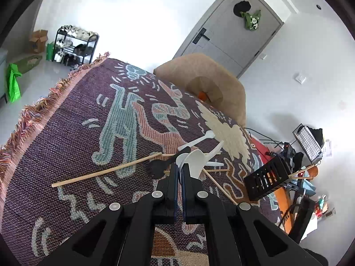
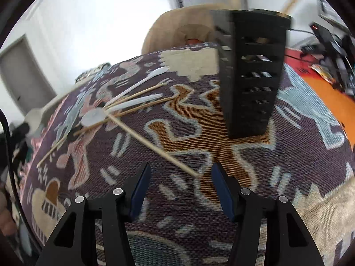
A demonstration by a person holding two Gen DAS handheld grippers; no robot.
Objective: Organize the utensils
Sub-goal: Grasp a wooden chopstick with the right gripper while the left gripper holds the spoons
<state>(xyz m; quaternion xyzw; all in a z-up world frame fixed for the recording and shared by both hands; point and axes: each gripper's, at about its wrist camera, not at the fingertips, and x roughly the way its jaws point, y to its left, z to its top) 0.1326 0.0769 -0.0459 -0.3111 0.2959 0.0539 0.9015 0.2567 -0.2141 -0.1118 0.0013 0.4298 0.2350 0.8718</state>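
My left gripper (image 1: 180, 166) is shut on a white spoon (image 1: 196, 161) and holds it a little above the patterned cloth (image 1: 66, 133). Under it lie a long chopstick (image 1: 106, 171), a black fork (image 1: 158, 166) and more white spoons (image 1: 197, 141). The black slotted holder (image 1: 264, 180) stands to the right with chopsticks sticking out of it. My right gripper (image 2: 180, 186) is open low over the cloth (image 2: 177, 210). The near end of a chopstick (image 2: 155, 146) lies between its fingers, untouched. The holder (image 2: 250, 77) stands just beyond, with white spoons (image 2: 142, 84) to its left.
A beige chair back (image 1: 210, 77) rises behind the table's far edge. Cables, a wire tray and clutter (image 1: 308, 146) fill the floor at right. The cloth's fringe (image 1: 33, 115) marks the left edge. A shoe rack (image 1: 75, 44) stands far off.
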